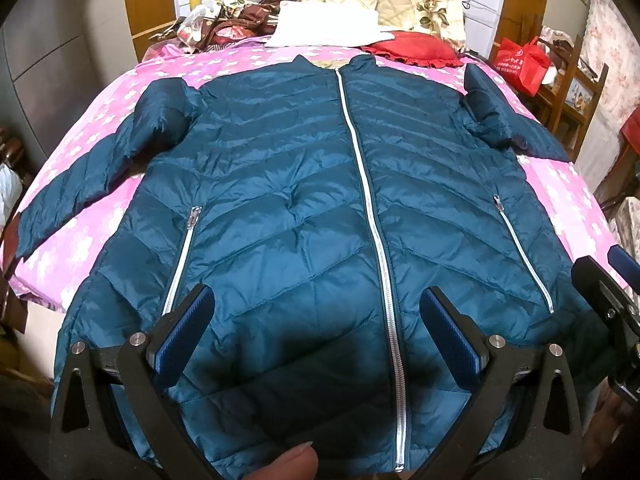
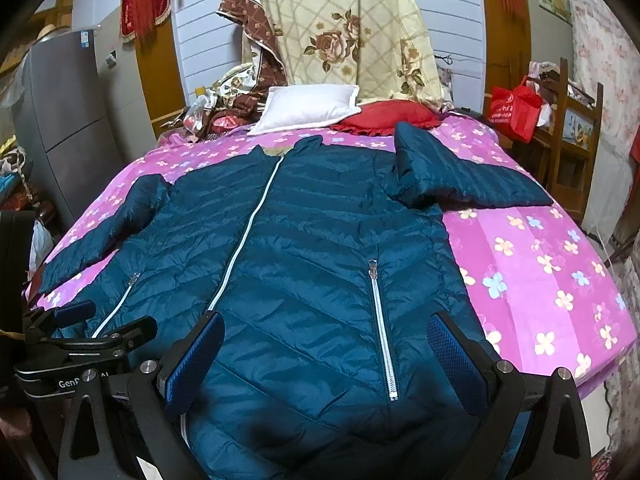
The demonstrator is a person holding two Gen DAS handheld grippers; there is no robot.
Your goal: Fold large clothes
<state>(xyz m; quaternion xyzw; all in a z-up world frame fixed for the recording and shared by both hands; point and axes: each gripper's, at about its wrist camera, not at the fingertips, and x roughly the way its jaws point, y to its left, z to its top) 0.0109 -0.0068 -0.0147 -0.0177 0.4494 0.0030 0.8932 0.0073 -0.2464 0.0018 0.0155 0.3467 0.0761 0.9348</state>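
A teal quilted jacket (image 1: 280,184) lies flat and front-up on the bed, its white centre zip (image 1: 356,152) closed and its collar at the far end. Both sleeves spread outward: the left sleeve (image 1: 80,184) slants toward the bed's left edge, while the right sleeve (image 2: 460,176) lies across the sheet to the right. My left gripper (image 1: 314,296) hovers open over the hem, beside the centre zip. Over the hem's right half, around the pocket zip (image 2: 382,328), my right gripper (image 2: 328,320) stands open. Neither holds any cloth. The left gripper (image 2: 108,318) also shows in the right wrist view.
The pink flowered sheet (image 2: 540,264) covers the bed. A white pillow (image 2: 308,108), a red pillow (image 2: 384,118) and a floral quilt (image 2: 344,28) sit at the headboard. A grey cabinet (image 2: 68,120) stands on the left, a wooden chair with a red bag (image 2: 514,110) on the right.
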